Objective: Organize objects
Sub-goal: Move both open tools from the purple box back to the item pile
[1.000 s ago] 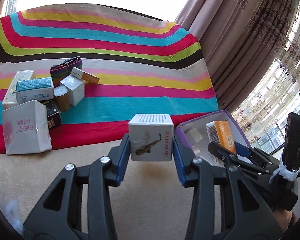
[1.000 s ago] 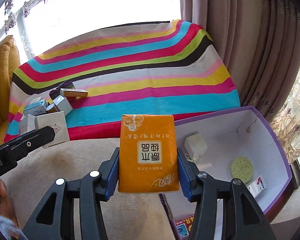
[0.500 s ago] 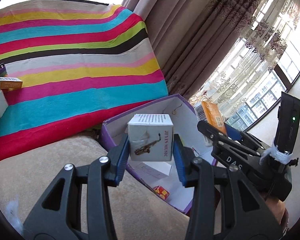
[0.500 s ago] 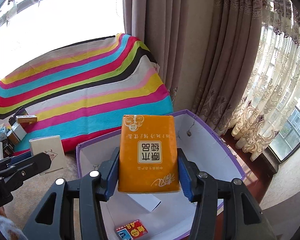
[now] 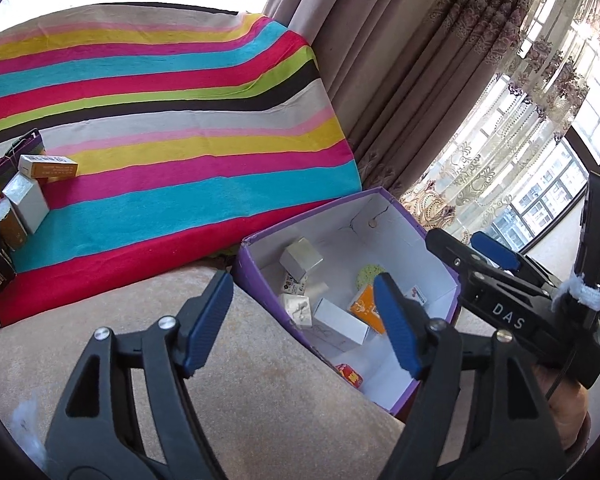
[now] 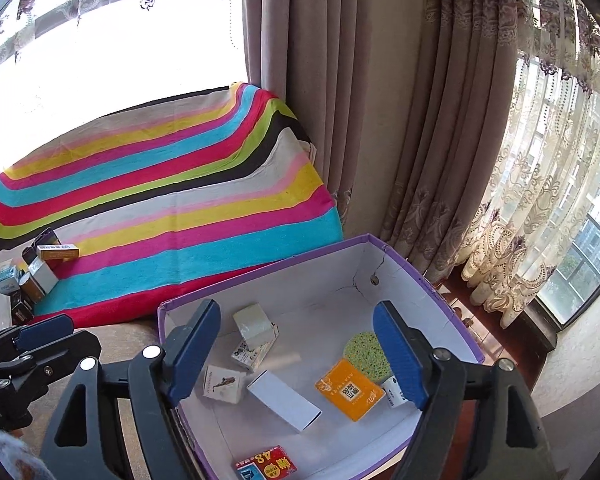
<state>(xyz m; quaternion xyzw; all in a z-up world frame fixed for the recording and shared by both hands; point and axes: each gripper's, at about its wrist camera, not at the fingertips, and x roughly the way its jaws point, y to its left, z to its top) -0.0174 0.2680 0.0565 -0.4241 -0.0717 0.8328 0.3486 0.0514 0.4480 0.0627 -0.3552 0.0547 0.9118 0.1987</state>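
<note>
- Our left hand-held gripper (image 5: 304, 320) has its jaws opening, spread apart over the near corner of the purple box (image 5: 260, 276), with nothing pressed between the blue pads
- Our right hand-held gripper (image 6: 296, 350) is likewise opening, jaws wide above the same box (image 6: 452, 316), gripping nothing
- Inside the box, the small white carton with the saxophone drawing (image 6: 224, 384) lies near the left wall, on the box floor
- The orange packet (image 6: 350, 390) lies flat on the floor of the box, just beside a green speckled disc (image 6: 366, 350)
- A plain white carton (image 6: 284, 400) lies between those two, and a red card (image 6: 266, 464) lies at the near edge
- More small boxes (image 5: 24, 200) stand in a cluster on the striped blanket (image 5: 180, 140), well apart from the purple box
</note>
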